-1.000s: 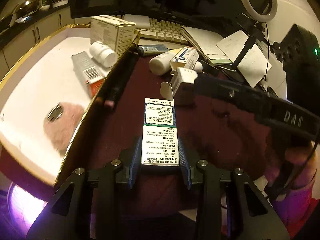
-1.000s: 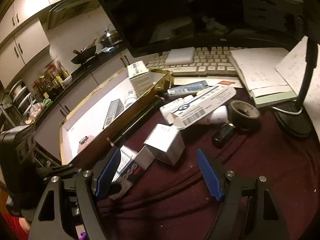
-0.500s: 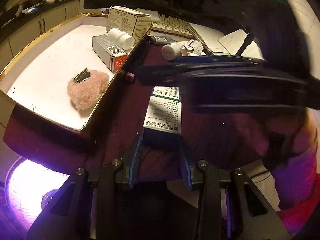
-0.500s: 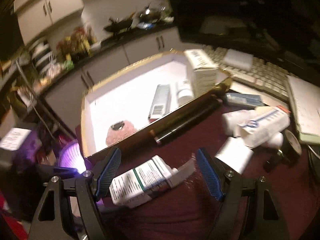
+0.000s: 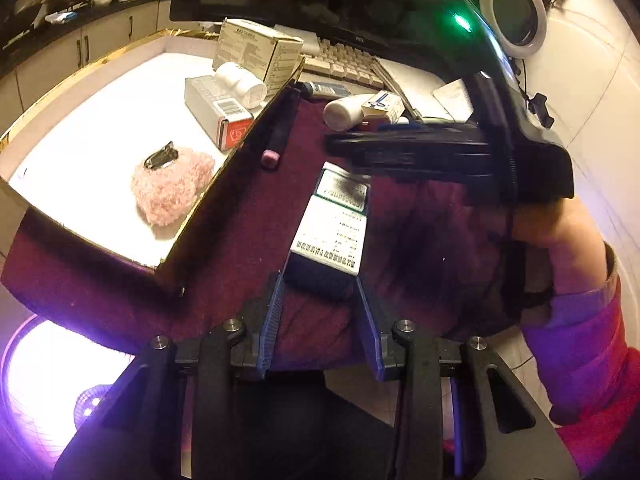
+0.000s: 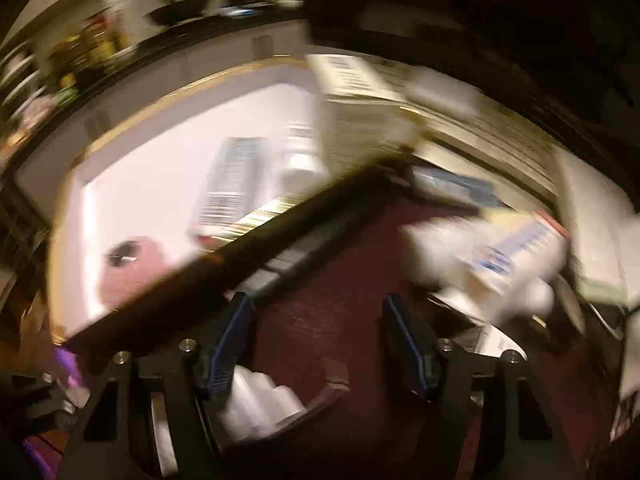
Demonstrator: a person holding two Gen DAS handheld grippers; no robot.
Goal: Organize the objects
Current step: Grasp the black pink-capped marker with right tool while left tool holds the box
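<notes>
My left gripper is shut on the near end of a flat medicine box with a white and green label, which lies on the maroon cloth. One black finger of my right gripper crosses just above the box's far end, and a hand in a pink sleeve holds it. The right wrist view is blurred. In it my right gripper is closing, its pads touching nothing. A white box shows low by the left finger. The gold-rimmed white tray lies to the left.
The tray holds a pink fluffy clip, a red-ended box, a white bottle and a tall beige box. A dark pen lies beside the tray. A bottle, small boxes, keyboard and ring light crowd the back.
The right gripper swung left from the clutter to over the box held by the left gripper, and its jaws narrowed. The left gripper kept its hold and shifted a little.
</notes>
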